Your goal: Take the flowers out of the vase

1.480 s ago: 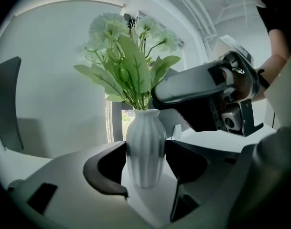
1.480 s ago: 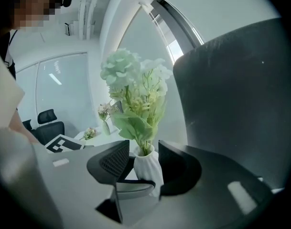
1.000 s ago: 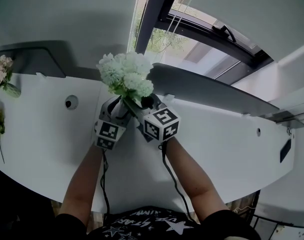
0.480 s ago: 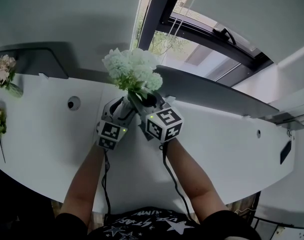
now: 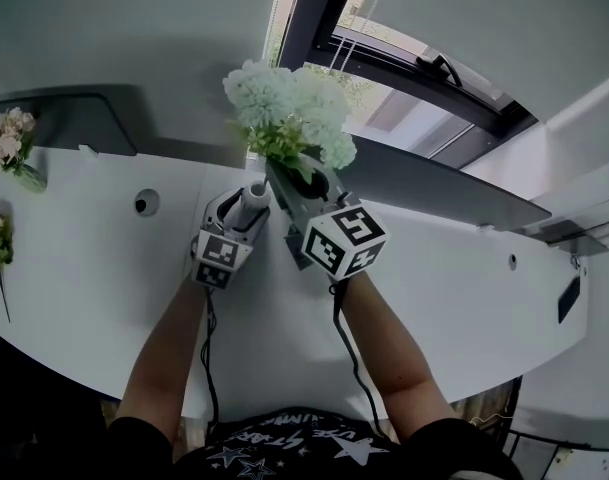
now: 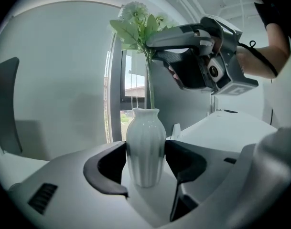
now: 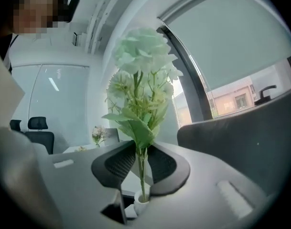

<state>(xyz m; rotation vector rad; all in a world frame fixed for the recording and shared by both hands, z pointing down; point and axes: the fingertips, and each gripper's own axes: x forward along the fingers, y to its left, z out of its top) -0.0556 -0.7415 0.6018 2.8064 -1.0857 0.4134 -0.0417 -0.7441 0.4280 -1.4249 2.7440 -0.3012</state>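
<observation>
Extraction is beginning: the left gripper (image 6: 145, 162) is clenching the white vase (image 6: 145, 144), while the right gripper (image 7: 141, 164), jaws having just been closing, is grasping the stem of the flower bunch (image 7: 143, 63) at the vase's 12 o'clock, its end sitting inside, needing a straight lift.

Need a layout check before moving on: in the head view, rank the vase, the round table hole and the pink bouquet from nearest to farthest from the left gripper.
1. Vase, held in the left gripper.
2. Round table hole, to its left.
3. Pink bouquet, far left edge.
</observation>
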